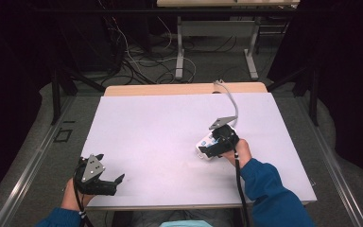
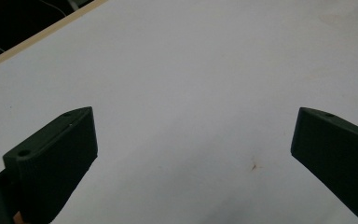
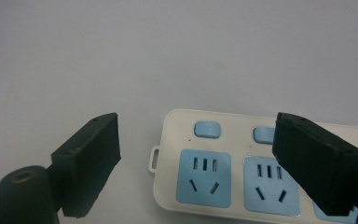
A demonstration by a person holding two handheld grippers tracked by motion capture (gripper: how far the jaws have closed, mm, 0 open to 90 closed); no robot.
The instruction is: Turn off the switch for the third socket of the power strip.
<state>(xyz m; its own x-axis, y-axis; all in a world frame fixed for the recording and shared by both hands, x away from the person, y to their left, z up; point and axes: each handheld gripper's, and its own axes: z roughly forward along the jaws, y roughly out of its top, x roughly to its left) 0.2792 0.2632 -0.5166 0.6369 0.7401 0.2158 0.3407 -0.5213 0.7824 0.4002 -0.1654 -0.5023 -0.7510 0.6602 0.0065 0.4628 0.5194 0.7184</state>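
Note:
A white power strip with blue sockets and blue switches lies flat on the white table top, right of centre; in the high view the power strip is partly hidden under my right gripper. In the right gripper view my right gripper hovers just above the strip's end, jaws wide apart and pressing on nothing. My left gripper rests near the front left corner of the table. Its jaws stand open over bare table in the left gripper view.
A grey cable runs from the right gripper toward the table's far edge. Beyond the table are desk legs and loose wires on the floor. The wooden rim marks the far edge.

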